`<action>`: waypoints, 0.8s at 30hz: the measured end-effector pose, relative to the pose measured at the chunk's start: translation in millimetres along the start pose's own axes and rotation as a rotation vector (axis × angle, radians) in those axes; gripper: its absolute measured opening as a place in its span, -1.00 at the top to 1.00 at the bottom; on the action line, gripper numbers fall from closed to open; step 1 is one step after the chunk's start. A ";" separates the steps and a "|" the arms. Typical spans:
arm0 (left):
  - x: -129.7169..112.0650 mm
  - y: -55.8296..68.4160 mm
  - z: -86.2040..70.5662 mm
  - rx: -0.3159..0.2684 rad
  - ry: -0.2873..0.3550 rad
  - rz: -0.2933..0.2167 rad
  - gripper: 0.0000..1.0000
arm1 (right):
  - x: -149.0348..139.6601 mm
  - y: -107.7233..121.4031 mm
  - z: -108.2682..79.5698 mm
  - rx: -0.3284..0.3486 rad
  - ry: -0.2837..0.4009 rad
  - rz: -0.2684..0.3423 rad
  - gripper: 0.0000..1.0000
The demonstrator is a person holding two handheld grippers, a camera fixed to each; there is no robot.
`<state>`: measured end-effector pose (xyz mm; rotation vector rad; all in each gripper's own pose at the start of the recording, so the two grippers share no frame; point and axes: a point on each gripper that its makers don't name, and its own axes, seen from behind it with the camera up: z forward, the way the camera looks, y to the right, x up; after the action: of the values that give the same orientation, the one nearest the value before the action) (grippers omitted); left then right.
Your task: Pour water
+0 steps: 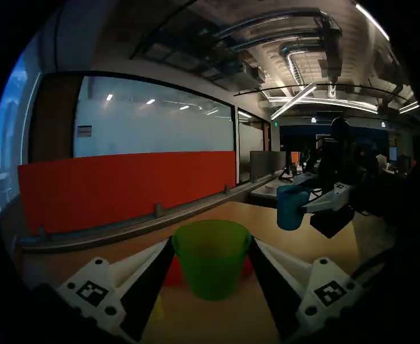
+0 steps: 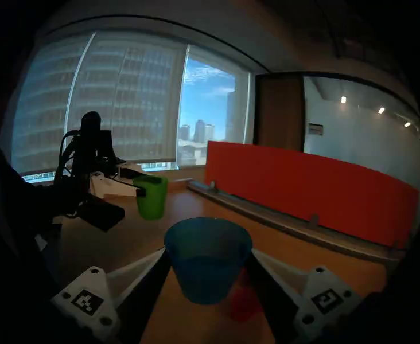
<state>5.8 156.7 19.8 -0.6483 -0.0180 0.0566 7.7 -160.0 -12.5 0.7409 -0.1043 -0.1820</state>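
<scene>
The left gripper (image 1: 210,242) holds a green cup (image 1: 211,269) upright, its two fingers (image 1: 147,275) clamped on the cup's sides just under the rim. In the right gripper view, the right gripper (image 2: 208,252) has both of its fingers pressed the same way against a blue cup (image 2: 207,278), which is also upright. A paler level inside the blue cup looks like water (image 2: 208,261) reaching about halfway up, though the light is too dim to be sure.

Each camera also sees the other gripper farther off across the wooden tabletop (image 1: 267,221). In the left gripper view the blue cup hangs to the right, near the tabletop's far edge. In the right gripper view the green cup sits to the left, in front of a window (image 2: 124,97). The two cups are well apart and neither is tipped toward the other.

A small red object (image 2: 241,298) lies on the tabletop just behind and below the blue cup, partly hidden by it. An orange partition (image 1: 124,186) runs along the tabletop's far side, with ceiling pipes (image 1: 293,54) overhead.
</scene>
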 end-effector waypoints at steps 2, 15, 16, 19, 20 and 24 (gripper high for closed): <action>-1.2 0.5 -0.4 -0.001 -0.005 0.003 -0.78 | 0.6 -1.0 0.8 0.002 0.003 -0.001 -0.78; -6.1 6.9 -3.3 -0.013 -0.017 0.006 -0.78 | 9.0 -5.8 7.1 0.012 0.026 0.003 -0.79; -7.0 7.8 -3.8 -0.015 -0.018 0.006 -0.78 | 9.6 -6.0 7.6 0.013 0.027 0.002 -0.78; -10.0 10.5 -5.3 -0.022 -0.021 0.004 -0.78 | 11.6 -6.6 9.2 0.015 0.032 -0.002 -0.78; -11.2 11.4 -5.7 -0.025 -0.022 0.005 -0.78 | 12.5 -6.7 9.8 0.016 0.034 -0.004 -0.78; -16.8 15.2 -7.3 -0.032 -0.027 0.002 -0.78 | 16.2 -7.6 11.9 0.019 0.040 -0.015 -0.78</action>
<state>-11.4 163.5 4.8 -0.6795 -0.0447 0.0670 20.8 -176.6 -8.5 0.7636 -0.0631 -0.1804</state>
